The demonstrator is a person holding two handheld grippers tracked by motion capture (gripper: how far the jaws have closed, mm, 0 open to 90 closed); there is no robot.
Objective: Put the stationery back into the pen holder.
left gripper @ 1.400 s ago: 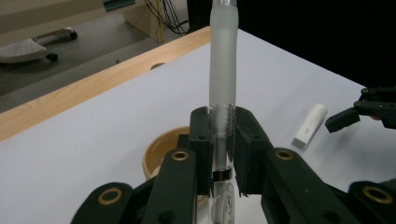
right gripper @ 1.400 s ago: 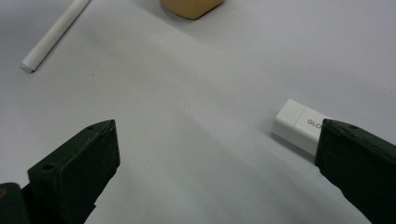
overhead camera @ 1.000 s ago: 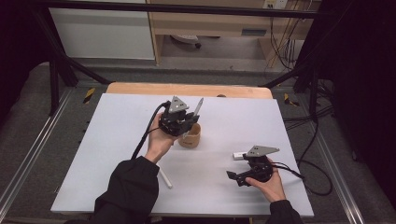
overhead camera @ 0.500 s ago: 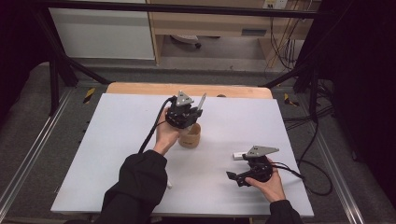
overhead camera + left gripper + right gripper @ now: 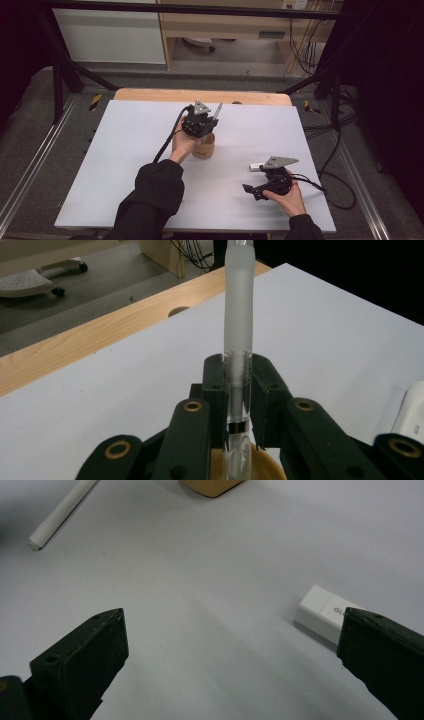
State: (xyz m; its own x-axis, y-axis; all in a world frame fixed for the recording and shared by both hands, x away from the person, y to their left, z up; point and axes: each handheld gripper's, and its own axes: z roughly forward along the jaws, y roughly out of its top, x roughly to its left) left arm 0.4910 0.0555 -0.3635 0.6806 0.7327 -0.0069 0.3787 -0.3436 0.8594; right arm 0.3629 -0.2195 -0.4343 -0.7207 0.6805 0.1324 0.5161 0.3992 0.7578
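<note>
Left claw [image 5: 239,405] was clamped on a frosted pen [image 5: 239,315], held upright, its lower end just above or just inside the mouth of a tan wooden cup [image 5: 205,146] at centre of the high view; cup rim showed at bottom centre of the left gripper view, directly under the pen; can't tell whether the tip was touching the rim. Right claw [image 5: 230,655] sat lower right in the high view with jaws wide apart, holding nothing; a white eraser-like block [image 5: 325,612] lay just beside its right jaw, and a white stick [image 5: 62,512] lay upper left in the right gripper view. Step in hand, by my read: drop the pen into the cup. To do it well: keep the pen vertical and centred over the opening; lower until most of the barrel is inside before letting go; release slowly so it doesn't bounce out; cup looks light and unbraced, so avoid side load on the rim or it may tip on the white bench [image 5: 125,150].
</note>
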